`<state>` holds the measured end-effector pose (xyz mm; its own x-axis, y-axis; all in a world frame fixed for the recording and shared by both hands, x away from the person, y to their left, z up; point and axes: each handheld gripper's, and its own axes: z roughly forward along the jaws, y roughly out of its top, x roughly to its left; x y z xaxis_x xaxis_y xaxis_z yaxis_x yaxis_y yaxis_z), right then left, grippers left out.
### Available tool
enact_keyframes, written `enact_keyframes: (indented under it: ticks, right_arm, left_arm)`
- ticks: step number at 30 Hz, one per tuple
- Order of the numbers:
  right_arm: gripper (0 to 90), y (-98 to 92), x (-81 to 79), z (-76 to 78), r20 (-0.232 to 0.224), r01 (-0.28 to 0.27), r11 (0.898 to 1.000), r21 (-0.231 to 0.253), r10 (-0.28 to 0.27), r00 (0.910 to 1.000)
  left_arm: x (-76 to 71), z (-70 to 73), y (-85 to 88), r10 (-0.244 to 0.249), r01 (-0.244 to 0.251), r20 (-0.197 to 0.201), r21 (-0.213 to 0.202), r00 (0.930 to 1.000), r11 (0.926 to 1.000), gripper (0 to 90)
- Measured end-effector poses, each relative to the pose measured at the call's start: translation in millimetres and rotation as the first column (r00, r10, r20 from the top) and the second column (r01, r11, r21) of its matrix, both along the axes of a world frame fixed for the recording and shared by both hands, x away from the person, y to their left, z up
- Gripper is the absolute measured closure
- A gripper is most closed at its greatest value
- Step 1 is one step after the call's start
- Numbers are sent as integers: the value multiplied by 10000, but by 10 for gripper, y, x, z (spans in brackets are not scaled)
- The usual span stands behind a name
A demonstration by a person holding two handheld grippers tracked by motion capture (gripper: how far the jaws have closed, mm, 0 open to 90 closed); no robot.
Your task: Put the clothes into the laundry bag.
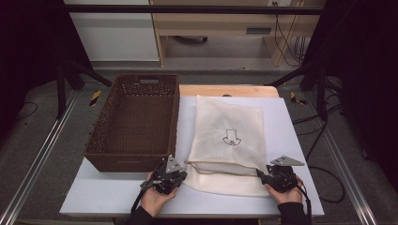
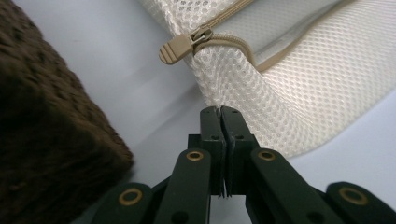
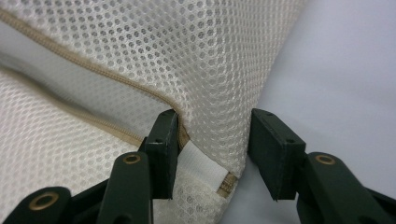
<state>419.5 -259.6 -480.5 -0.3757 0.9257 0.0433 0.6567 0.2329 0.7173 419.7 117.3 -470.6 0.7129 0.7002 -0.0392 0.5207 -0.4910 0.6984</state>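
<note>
A cream mesh bag (image 1: 227, 131) with a small line drawing lies on the white table (image 1: 293, 140), its zipped edge facing me. My left gripper (image 1: 184, 173) is at the bag's near left corner. In the left gripper view its jaws (image 2: 219, 112) are pressed together on the mesh (image 2: 303, 84) just below the tan zipper pull (image 2: 180, 44). My right gripper (image 1: 259, 173) is at the near right corner. Its jaws (image 3: 215, 116) stand apart, and the bag's corner (image 3: 187, 56) with the zipper's end sits between them without being squeezed.
A brown woven basket (image 1: 176, 117) stands left of the bag, and its corner (image 2: 46, 140) is close beside my left gripper. Bare table (image 3: 345, 70) lies right of the bag. Black frame legs and cables stand beyond the table's edges.
</note>
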Motion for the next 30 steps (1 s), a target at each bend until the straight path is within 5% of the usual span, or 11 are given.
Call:
enact_keyframes:
  ticks: [5, 8, 12, 17, 24, 30]
  right_arm:
    - [532, -30, 32, -1, 87, 137, 9998, -160, -135, 9999]
    - [461, -26, 8, 12, 49, 154, 9998, -135, -153, 9999]
    - [341, -57, -79, 82, 526, -23, 9997, 238, 11, 9986]
    - [244, -118, -140, 189, 1296, -148, 9958, 909, 29, 9916]
    - [190, -93, -217, 358, 2074, -670, 9882, 1378, 374, 9775]
    - [187, -142, -188, 371, 2178, -87, 9896, 1437, -230, 9757]
  left_arm:
    - [-45, -9, -51, -68, 67, 210, 24, 9998, 10000, 876]
    - [-46, 15, -3, 12, -1, 266, -401, 9996, 9992, 838]
    - [-74, 127, 101, -12, 51, 401, -973, 9992, 9952, 698]
    - [-138, 234, 254, -70, 162, 751, -1219, 9971, 9924, 527]
    - [-177, 247, 446, 107, -5, 759, -1337, 9971, 9910, 447]
    - [-225, 283, 647, 267, -118, 965, -1525, 9950, 9882, 411]
